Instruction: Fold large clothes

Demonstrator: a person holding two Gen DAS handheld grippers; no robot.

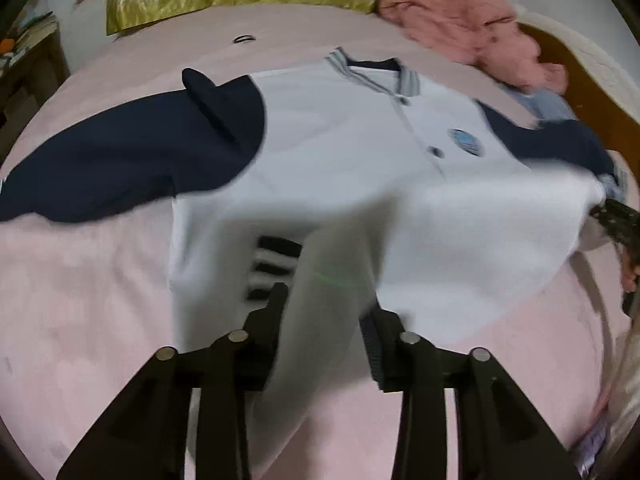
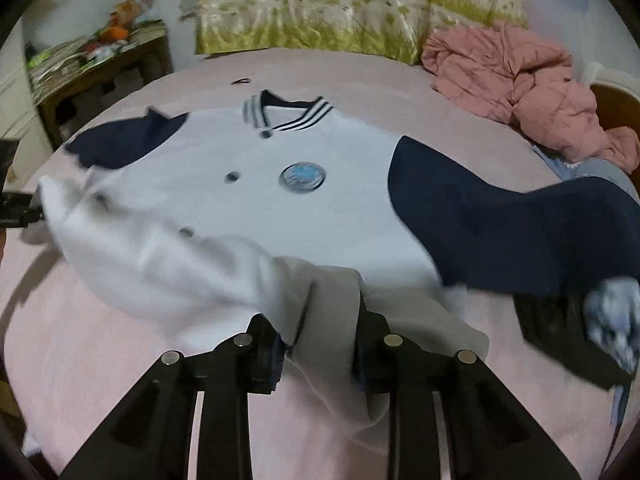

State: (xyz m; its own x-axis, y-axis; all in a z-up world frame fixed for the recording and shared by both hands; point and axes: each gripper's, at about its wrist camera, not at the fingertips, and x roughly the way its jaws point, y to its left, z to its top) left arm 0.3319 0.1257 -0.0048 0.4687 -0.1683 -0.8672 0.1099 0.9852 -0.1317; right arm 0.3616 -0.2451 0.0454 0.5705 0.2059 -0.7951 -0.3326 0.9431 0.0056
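A white jacket (image 1: 344, 148) with navy sleeves, a striped collar and a round blue badge lies face up on the pink bed; it also shows in the right wrist view (image 2: 240, 184). My left gripper (image 1: 328, 316) is shut on the jacket's hem and lifts it; the striped hem band shows beside the fingers. My right gripper (image 2: 320, 320) is shut on the hem at the other bottom corner, with cloth bunched between the fingers. The right gripper shows at the right edge of the left wrist view (image 1: 616, 216). The lifted hem is blurred.
A pink padded coat (image 2: 520, 92) lies crumpled at the far right of the bed (image 2: 80, 340). A floral quilt (image 2: 352, 12) is at the head. A hair tie (image 1: 244, 39) lies near the collar. A cluttered wooden side table (image 2: 100, 64) stands at the left.
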